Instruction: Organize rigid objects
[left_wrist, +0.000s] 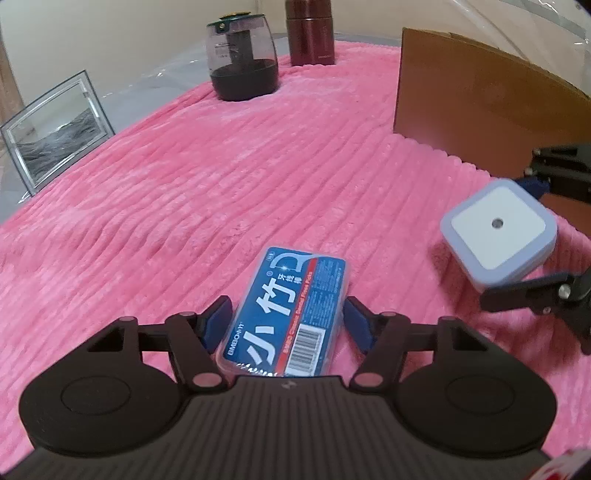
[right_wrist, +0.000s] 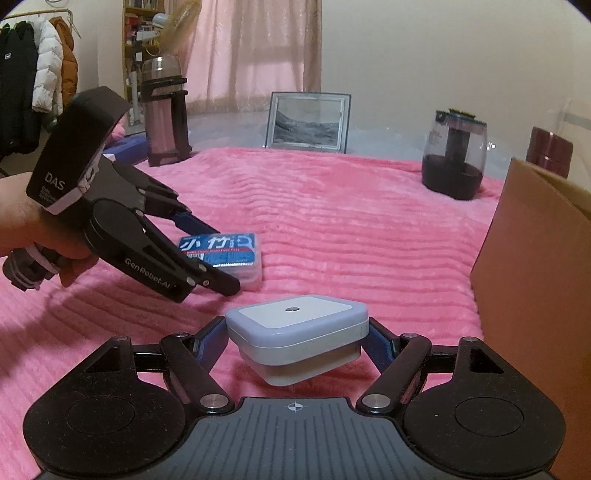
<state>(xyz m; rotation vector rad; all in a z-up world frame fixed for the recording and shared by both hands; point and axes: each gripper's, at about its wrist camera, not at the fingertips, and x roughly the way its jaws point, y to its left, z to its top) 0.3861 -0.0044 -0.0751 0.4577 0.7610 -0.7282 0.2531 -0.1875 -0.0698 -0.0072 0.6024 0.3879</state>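
Floss-pick box, flat glossy blue plastic, lies on the ribbed pink blanket between the left gripper's spread jaws, gaps visible. Just beside the box, the right gripper pinches a square, rounded white night-light.

Left gripper low over pink ribbed blanket, blue pads flanking flat blue plastic floss-pick box, small gap visible on each side. Right gripper at right edge, clamped on white square plug-in night light. Brown cardboard box toward far right corner; dark glass teapot and maroon steel flask along far edge; silver-framed sand picture off left edge.
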